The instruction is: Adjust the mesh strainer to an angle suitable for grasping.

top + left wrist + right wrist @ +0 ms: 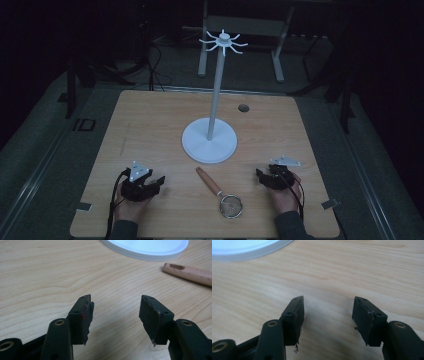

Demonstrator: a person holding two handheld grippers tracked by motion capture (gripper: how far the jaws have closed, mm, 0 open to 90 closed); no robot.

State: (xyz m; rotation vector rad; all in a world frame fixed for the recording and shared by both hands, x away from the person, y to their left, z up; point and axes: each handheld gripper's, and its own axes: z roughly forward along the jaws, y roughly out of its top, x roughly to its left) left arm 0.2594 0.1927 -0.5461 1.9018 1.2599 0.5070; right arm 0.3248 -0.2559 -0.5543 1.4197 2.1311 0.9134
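A white stand [209, 140] with a round base, a tall pole and a ring of hooks at its top [223, 41] rises from the middle of the wooden table [150, 125]. In front of it lies a small mesh strainer [231, 205] with a wooden handle [208, 181]. My left gripper [159, 181] rests at the front left, open and holding nothing. My right gripper [260, 175] rests at the front right, open too. In the left gripper view the jaws [116, 312] stand apart over bare wood, with the handle [190, 273] and base rim [147, 253] ahead. The right gripper [327, 312] faces the base's edge [244, 252].
A small dark round spot [243, 107] sits in the table top behind the stand. Metal table legs [278, 55] and cables stand on the dark floor beyond the far edge. Grey tabs [84, 205] stick out at the table's front corners.
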